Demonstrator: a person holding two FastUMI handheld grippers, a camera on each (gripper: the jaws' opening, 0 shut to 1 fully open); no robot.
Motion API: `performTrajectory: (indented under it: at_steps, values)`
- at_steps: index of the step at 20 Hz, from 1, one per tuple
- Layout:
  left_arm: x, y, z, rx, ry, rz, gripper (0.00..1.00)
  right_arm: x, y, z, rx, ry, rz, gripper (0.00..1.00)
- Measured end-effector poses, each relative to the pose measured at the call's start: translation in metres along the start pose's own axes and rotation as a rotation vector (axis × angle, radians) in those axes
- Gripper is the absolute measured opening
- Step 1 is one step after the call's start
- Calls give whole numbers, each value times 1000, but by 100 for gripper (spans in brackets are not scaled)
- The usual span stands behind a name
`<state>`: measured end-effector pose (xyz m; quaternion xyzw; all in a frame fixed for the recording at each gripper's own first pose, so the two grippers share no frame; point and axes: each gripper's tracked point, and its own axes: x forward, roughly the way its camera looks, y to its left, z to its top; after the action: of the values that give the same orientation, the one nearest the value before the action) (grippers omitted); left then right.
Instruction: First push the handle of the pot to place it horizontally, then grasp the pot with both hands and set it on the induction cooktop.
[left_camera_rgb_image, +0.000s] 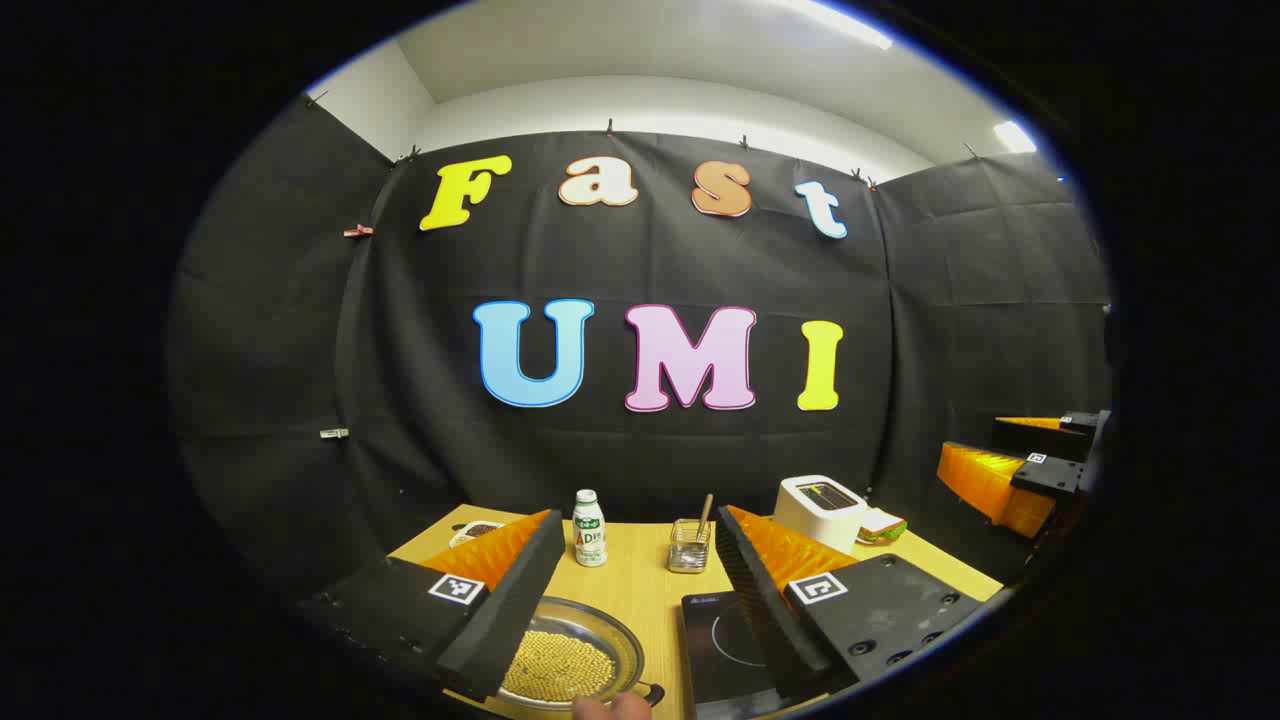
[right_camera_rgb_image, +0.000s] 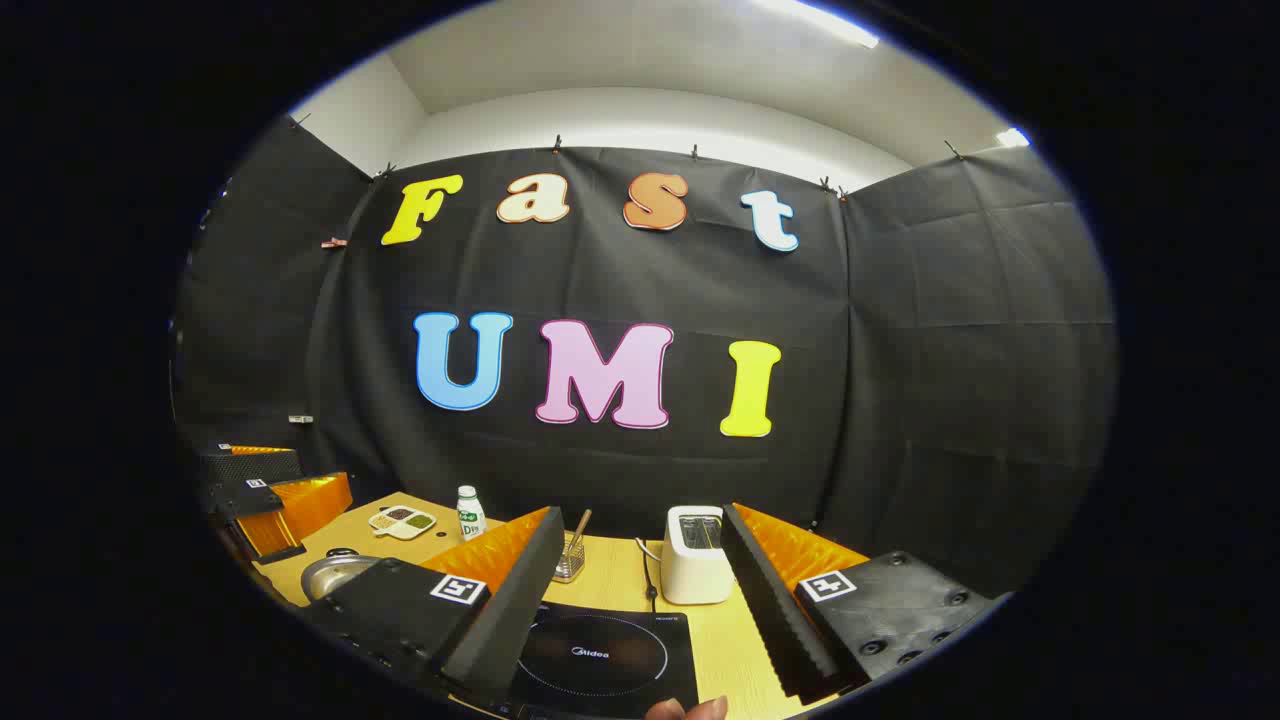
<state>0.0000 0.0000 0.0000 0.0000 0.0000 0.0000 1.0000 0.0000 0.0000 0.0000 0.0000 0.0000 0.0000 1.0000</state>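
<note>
Two claws hang above a wooden tabletop (left_camera_rgb_image: 630, 580), both spread wide with nothing between their fingers. In the left gripper view, the left claw (left_camera_rgb_image: 640, 610) sits over the near edge of the tabletop. The pot (left_camera_rgb_image: 572, 655), a shallow metal one filled with small yellowish beads, lies on the tabletop at the near left, partly behind the claw's left finger. Its dark handle (left_camera_rgb_image: 650, 692) sticks out toward the near right, and a fingertip (left_camera_rgb_image: 610, 708) shows at the very bottom edge beside it. The black induction cooktop (left_camera_rgb_image: 722, 640) lies just right of the pot, partly hidden by the claw's right finger. Farther back stand a small white bottle (left_camera_rgb_image: 589, 528), a wire basket (left_camera_rgb_image: 689, 546) with a stick in it, a white toaster (left_camera_rgb_image: 820, 510) and a sandwich (left_camera_rgb_image: 882, 525) beside the toaster. A small dish (left_camera_rgb_image: 475, 530) sits at the far left. The right claw (left_camera_rgb_image: 1020, 465) shows at the far right of this view.

In the right gripper view, the right claw (right_camera_rgb_image: 640, 610) hovers over the induction cooktop (right_camera_rgb_image: 600, 655), which lies near and central. The pot (right_camera_rgb_image: 335, 575) sits to the left of it, mostly hidden by the claw's left finger. The toaster (right_camera_rgb_image: 697, 555) stands just behind the cooktop, the wire basket (right_camera_rgb_image: 570, 560) left of it, and the bottle (right_camera_rgb_image: 469, 513) and a divided dish (right_camera_rgb_image: 402, 520) farther left. The left claw (right_camera_rgb_image: 265, 500) shows at the left edge.
</note>
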Motion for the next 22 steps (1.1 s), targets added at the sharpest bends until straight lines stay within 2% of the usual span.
performTrajectory:
  at_steps: [2,6,22]
  values:
    - [0,5,0,0,-1,4,92,0,-3,0,7,2,-12,98]
    - [0,14,-1,-5,1,13,95,1,-4,2,13,3,-24,98]
    - [-14,22,5,5,-18,17,95,-8,9,8,8,-11,3,98]
